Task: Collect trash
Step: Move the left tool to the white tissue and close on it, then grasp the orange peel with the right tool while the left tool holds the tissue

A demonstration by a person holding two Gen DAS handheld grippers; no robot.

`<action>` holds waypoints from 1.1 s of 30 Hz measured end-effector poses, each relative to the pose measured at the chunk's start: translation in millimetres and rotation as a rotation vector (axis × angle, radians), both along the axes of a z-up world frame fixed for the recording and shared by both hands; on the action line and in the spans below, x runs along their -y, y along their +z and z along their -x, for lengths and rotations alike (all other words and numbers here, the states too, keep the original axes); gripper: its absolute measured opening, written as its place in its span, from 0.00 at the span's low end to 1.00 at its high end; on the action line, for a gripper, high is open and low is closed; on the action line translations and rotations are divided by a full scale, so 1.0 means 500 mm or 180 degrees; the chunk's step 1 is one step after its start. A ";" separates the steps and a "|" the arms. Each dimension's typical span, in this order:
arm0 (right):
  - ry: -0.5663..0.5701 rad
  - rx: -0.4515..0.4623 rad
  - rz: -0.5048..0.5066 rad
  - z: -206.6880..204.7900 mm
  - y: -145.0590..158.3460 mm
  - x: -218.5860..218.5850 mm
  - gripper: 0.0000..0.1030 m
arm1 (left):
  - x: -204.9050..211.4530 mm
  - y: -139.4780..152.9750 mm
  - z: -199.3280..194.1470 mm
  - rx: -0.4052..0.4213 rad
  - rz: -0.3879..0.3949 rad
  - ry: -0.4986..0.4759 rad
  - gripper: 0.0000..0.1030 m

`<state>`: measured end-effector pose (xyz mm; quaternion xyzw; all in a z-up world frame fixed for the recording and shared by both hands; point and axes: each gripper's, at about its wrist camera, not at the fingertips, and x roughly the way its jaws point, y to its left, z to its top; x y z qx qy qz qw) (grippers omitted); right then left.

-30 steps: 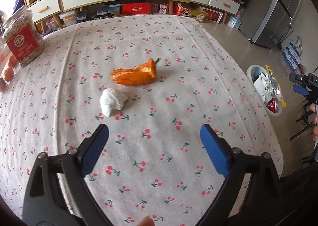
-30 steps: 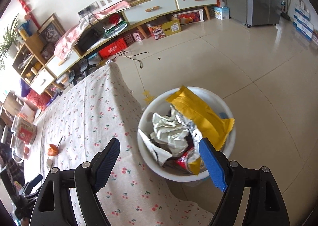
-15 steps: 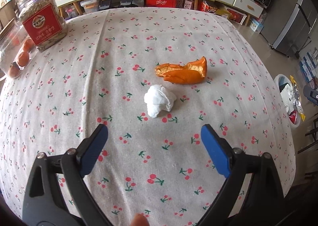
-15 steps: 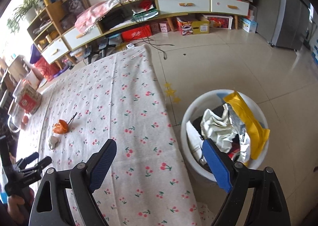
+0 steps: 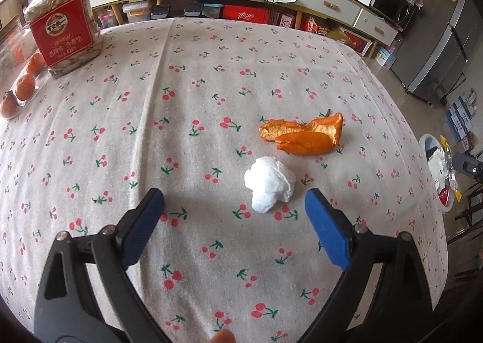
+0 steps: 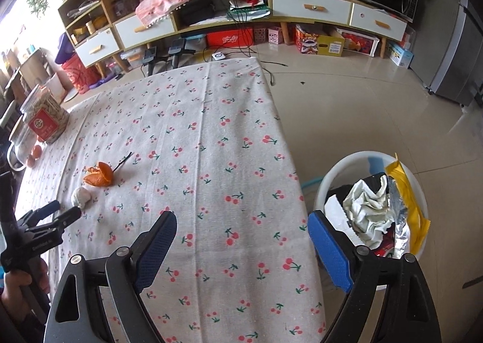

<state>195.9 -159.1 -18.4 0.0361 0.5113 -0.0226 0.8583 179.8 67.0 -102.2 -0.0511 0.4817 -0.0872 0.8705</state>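
Left gripper (image 5: 234, 216) fingers spread, nothing between them; crumpled white tissue ball (image 5: 269, 187) lies on the cherry-print desk (image 5: 181, 101) just ahead, curled orange peel (image 5: 305, 136) just beyond it; right gripper (image 6: 241, 240) fingers spread, empty, beside white round trash bin (image 6: 341, 168).

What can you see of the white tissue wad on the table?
The tissue wad is crumpled white paper in a lumpy, roughly round ball, folds showing. It lies loose on the cherry-print tablecloth, just in front of the orange peel with a gap between them. Nothing grips it; the left gripper hangs open close before it.
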 end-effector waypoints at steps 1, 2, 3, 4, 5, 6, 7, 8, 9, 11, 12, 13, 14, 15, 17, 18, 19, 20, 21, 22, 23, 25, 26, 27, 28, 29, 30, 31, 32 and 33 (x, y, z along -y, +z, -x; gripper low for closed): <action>0.0001 -0.0005 -0.0009 -0.002 -0.001 -0.002 0.88 | -0.001 0.000 -0.002 0.0038 0.0050 -0.0005 0.91; 0.0006 -0.0007 -0.0010 -0.004 -0.002 -0.003 0.88 | -0.004 0.000 -0.003 0.0066 0.0112 -0.0012 0.89; 0.0005 -0.0007 -0.0007 -0.004 -0.003 -0.005 0.88 | -0.004 -0.003 -0.006 0.0063 0.0167 -0.0023 0.83; 0.0006 -0.0011 -0.0002 -0.004 -0.004 -0.006 0.88 | -0.003 -0.005 -0.008 0.0057 0.0189 -0.0024 0.79; 0.0007 -0.0017 -0.0002 -0.005 -0.005 -0.006 0.88 | -0.002 -0.006 -0.008 0.0070 0.0191 -0.0029 0.77; 0.0006 -0.0020 -0.0006 -0.005 -0.005 -0.006 0.88 | 0.001 -0.007 -0.008 0.0091 0.0184 -0.0048 0.72; 0.0005 -0.0027 -0.0013 -0.006 -0.006 -0.007 0.88 | 0.005 -0.007 -0.008 0.0108 0.0166 -0.0069 0.64; 0.0005 -0.0032 -0.0018 -0.007 -0.006 -0.006 0.88 | 0.008 -0.008 -0.009 0.0120 0.0139 -0.0083 0.60; 0.0003 -0.0036 -0.0023 -0.006 -0.006 -0.005 0.88 | 0.012 -0.007 -0.008 0.0134 0.0124 -0.0109 0.53; 0.0011 -0.0041 -0.0024 -0.006 -0.007 -0.005 0.88 | 0.019 -0.008 -0.005 0.0104 0.0174 -0.0208 0.36; 0.0018 -0.0043 -0.0019 -0.006 -0.008 -0.006 0.88 | 0.023 -0.005 -0.003 0.0098 0.0164 -0.0246 0.29; 0.0021 -0.0047 -0.0013 -0.008 -0.008 -0.008 0.88 | 0.028 -0.003 -0.002 0.0073 0.0145 -0.0290 0.22; 0.0027 -0.0053 -0.0009 -0.009 -0.009 -0.009 0.88 | 0.031 0.000 -0.002 0.0029 0.0123 -0.0325 0.22; 0.0033 -0.0058 -0.0003 -0.010 -0.011 -0.013 0.87 | 0.032 0.004 -0.001 0.0008 0.0093 -0.0330 0.21; 0.0064 -0.0081 0.0024 -0.014 -0.016 -0.025 0.88 | 0.025 0.022 0.000 0.0028 0.0050 -0.0324 0.20; 0.0087 -0.0088 0.0040 -0.016 -0.018 -0.033 0.88 | 0.018 0.032 0.002 0.0057 0.0047 -0.0316 0.20; 0.0109 -0.0093 0.0056 -0.018 -0.019 -0.041 0.88 | 0.010 0.044 0.004 0.0081 0.0040 -0.0301 0.20; 0.0134 -0.0098 0.0071 -0.020 -0.022 -0.050 0.88 | 0.001 0.054 0.005 0.0096 0.0032 -0.0278 0.20; 0.0166 -0.0105 0.0085 -0.023 -0.024 -0.060 0.88 | -0.011 0.066 0.007 0.0111 0.0024 -0.0249 0.20; 0.0202 -0.0114 0.0102 -0.027 -0.026 -0.072 0.88 | -0.021 0.075 0.007 0.0117 0.0009 -0.0221 0.20; 0.0225 -0.0119 0.0115 -0.029 -0.029 -0.083 0.88 | -0.032 0.083 0.008 0.0120 -0.0013 -0.0189 0.20; 0.0280 -0.0130 0.0134 -0.037 -0.033 -0.108 0.87 | -0.054 0.096 0.010 0.0132 -0.0050 -0.0128 0.20; 0.0309 -0.0129 0.0135 -0.041 -0.034 -0.119 0.87 | -0.066 0.102 0.011 0.0141 -0.0057 -0.0094 0.20; 0.0343 -0.0124 0.0132 -0.046 -0.035 -0.133 0.87 | -0.078 0.106 0.012 0.0151 -0.0052 -0.0059 0.20; 0.0379 -0.0116 0.0130 -0.050 -0.036 -0.148 0.88 | -0.091 0.111 0.014 0.0161 -0.0040 -0.0023 0.20; 0.0414 -0.0111 0.0132 -0.055 -0.037 -0.162 0.88 | -0.102 0.112 0.016 0.0163 -0.0031 0.0011 0.20; 0.0445 -0.0109 0.0133 -0.060 -0.039 -0.174 0.87 | -0.112 0.112 0.019 0.0153 -0.0016 0.0045 0.20; 0.0475 -0.0107 0.0127 -0.063 -0.042 -0.185 0.88 | -0.120 0.110 0.022 0.0135 0.0000 0.0078 0.20; 0.0510 -0.0106 0.0119 -0.068 -0.045 -0.198 0.88 | -0.127 0.107 0.025 0.0120 0.0016 0.0113 0.20; 0.0545 -0.0105 0.0116 -0.072 -0.050 -0.211 0.88 | -0.136 0.106 0.029 0.0113 0.0039 0.0152 0.20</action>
